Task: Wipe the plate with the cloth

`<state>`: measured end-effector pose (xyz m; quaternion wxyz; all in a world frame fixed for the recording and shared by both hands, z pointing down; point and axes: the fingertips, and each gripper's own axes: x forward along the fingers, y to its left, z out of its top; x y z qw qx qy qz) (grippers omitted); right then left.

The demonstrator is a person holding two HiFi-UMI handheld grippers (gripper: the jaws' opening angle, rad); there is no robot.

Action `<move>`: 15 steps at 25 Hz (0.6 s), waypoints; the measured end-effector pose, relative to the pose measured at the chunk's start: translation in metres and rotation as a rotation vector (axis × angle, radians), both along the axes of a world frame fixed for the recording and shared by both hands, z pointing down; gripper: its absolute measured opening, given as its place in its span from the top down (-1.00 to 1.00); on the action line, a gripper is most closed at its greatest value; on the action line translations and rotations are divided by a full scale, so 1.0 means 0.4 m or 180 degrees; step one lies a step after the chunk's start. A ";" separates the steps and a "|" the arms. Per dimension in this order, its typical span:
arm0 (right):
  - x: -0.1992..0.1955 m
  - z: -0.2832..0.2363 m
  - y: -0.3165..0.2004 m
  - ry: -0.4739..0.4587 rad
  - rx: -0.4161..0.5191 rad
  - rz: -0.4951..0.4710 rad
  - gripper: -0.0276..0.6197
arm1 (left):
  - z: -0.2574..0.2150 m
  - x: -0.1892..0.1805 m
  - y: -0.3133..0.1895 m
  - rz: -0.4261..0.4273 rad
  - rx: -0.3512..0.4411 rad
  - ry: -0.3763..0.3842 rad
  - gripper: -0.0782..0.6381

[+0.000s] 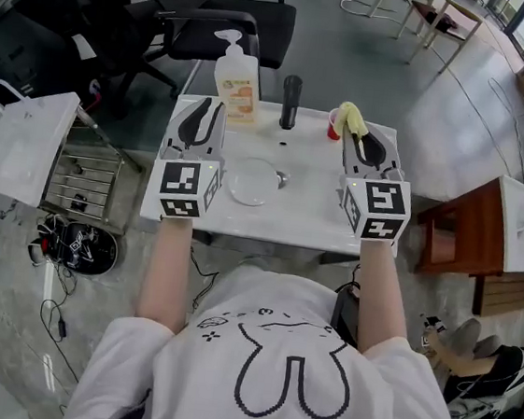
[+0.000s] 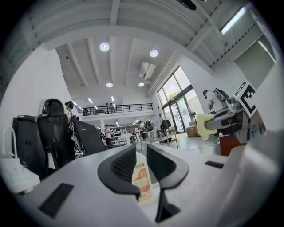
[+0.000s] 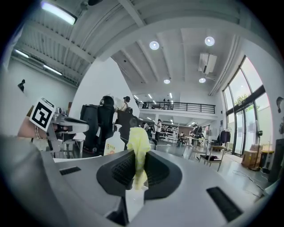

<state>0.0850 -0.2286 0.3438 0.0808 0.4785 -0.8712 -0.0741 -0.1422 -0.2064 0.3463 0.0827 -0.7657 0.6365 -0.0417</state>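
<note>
Where the cloth sits: the cloth [image 3: 138, 137] is pinched in the right gripper [image 3: 138, 156], with its upper end bunched above the jaws and its lower end hanging below them.
Cloth: pale yellow, soft and crumpled into a narrow fold; in the head view [image 1: 350, 118] it shows over the back right part of the desk [image 1: 308, 214].
Right gripper: the jaws are clenched on the cloth, their black ribbed pads pressing it from both sides; from above [image 1: 357, 136] it is held over the right side of the desk.
Left gripper: in its own view the left gripper [image 2: 142, 153] has its jaws a narrow gap apart, with nothing gripped.
Seen through that gap: only the label of the pump bottle [image 2: 141, 177], which stands beyond the jaws.
Left gripper from above: [image 1: 212, 107] held over the left side of the desk.
Plate: the plate [image 1: 252, 180] is round, shallow, clear glass, lying flat near the middle of the desk, toward the front edge.
Plate against the jaws: it lies between the two grippers, apart from both and touched by neither.
Pump bottle: white plastic with an orange label [image 1: 236, 79], upright at the back edge, left of centre.
Other things: a black cylinder [image 1: 290, 101] stands at the middle of the back edge, and a red cup [image 1: 333, 124] stands just beside the cloth.
Desk: white, smooth and rectangular.
</note>
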 end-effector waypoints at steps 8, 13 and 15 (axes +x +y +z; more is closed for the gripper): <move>-0.018 -0.093 0.023 0.0002 0.0265 -0.0157 0.76 | -0.128 -0.010 0.051 -0.0052 0.0446 -0.0038 0.73; -0.024 -0.119 0.042 0.0001 0.0313 -0.0235 0.76 | -0.168 -0.009 0.084 -0.0116 0.0544 -0.0172 0.76; -0.025 -0.122 0.044 0.0017 0.0337 -0.0224 0.76 | -0.182 -0.008 0.096 -0.0153 0.0588 -0.0249 0.76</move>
